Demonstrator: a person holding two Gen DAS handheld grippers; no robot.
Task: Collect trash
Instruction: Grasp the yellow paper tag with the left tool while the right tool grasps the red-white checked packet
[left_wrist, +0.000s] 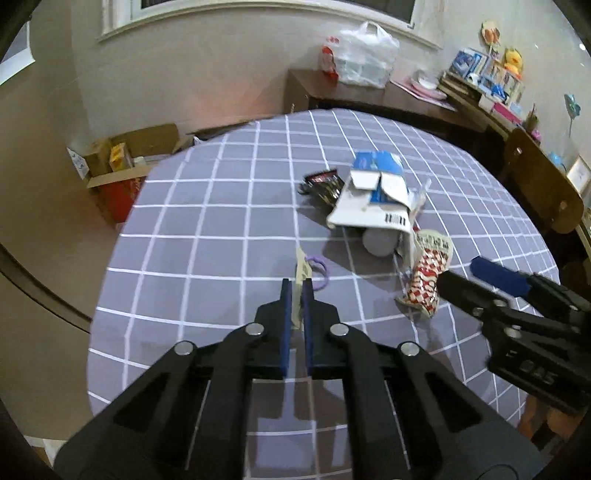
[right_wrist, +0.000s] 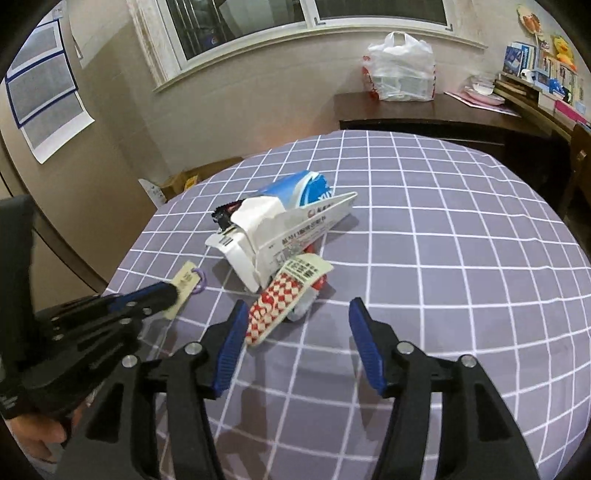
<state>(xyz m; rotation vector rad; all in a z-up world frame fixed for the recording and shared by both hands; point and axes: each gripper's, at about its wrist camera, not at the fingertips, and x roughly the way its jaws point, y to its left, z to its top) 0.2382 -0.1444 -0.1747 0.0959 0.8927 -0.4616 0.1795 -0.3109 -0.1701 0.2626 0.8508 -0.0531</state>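
Background bits, non-task

Worktop (right_wrist: 461, 258) w/ grey checked cloth; white plastic bag (right_wrist: 400, 70) on dark sideboard (right_wrist: 443, 110) by wall; open cardboard boxes (left_wrist: 122, 162) on floor; window (right_wrist: 295, 22) above.

Torn white-and-blue cardboard carton (right_wrist: 295, 229): barcode and dark print, characters too blurred to read. Red-and-white checkered snack wrapper (right_wrist: 284, 295): printed label, illegible. Black right gripper body (left_wrist: 535, 373): embossed marking, unclear.

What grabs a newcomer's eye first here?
The trash heap mid-table: a torn white and blue carton with a red-checkered wrapper leaning at its near side, on the purple grid tablecloth. Next, the left gripper pinching a beige paper tag, while the right gripper hovers open by the wrapper.
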